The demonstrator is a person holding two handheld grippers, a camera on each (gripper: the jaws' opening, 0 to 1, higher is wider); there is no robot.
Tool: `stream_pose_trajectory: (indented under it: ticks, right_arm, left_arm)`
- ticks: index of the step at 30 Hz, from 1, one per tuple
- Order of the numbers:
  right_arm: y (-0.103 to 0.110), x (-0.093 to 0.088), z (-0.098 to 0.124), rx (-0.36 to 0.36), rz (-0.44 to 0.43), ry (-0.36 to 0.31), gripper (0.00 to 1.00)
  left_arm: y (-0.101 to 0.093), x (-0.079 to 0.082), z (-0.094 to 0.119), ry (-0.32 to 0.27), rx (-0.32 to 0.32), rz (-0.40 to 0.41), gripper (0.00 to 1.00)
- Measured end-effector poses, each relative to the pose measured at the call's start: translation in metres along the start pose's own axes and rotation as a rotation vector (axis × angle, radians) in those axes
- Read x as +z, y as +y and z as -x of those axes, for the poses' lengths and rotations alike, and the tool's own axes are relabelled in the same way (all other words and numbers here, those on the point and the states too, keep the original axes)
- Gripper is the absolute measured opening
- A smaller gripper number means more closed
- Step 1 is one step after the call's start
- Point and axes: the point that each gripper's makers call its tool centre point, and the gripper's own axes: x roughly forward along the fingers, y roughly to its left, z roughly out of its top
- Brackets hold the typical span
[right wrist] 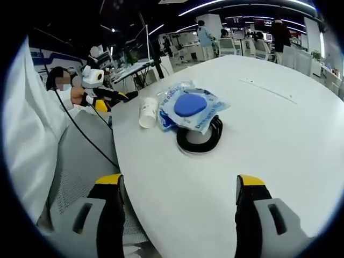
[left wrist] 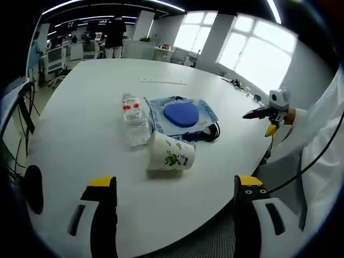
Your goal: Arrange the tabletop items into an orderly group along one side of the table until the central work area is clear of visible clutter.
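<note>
Green-printed paper cup (left wrist: 171, 155) beside red-labelled bottle (left wrist: 134, 119)

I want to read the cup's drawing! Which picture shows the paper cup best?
The left gripper view. There the paper cup lies on its side on the white table, close by, with its green print facing the camera. In the right gripper view the paper cup is farther and smaller, open mouth toward the camera, print hidden.
</note>
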Motion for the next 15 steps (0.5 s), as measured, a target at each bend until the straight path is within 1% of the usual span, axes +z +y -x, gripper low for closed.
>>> stream_pose_trajectory:
  ticks: [7,15]
  right_arm:
    - [-0.004,0.010,-0.001,-0.004,-0.003,-0.017,0.84]
    - [-0.009,0.024,-0.003,-0.008,-0.020,-0.058,0.81]
  left_arm:
    - [0.003,0.009,0.000,-0.010,0.003,-0.008,0.93]
    - [0.003,0.018,-0.003,-0.013,0.004,-0.030,0.93]
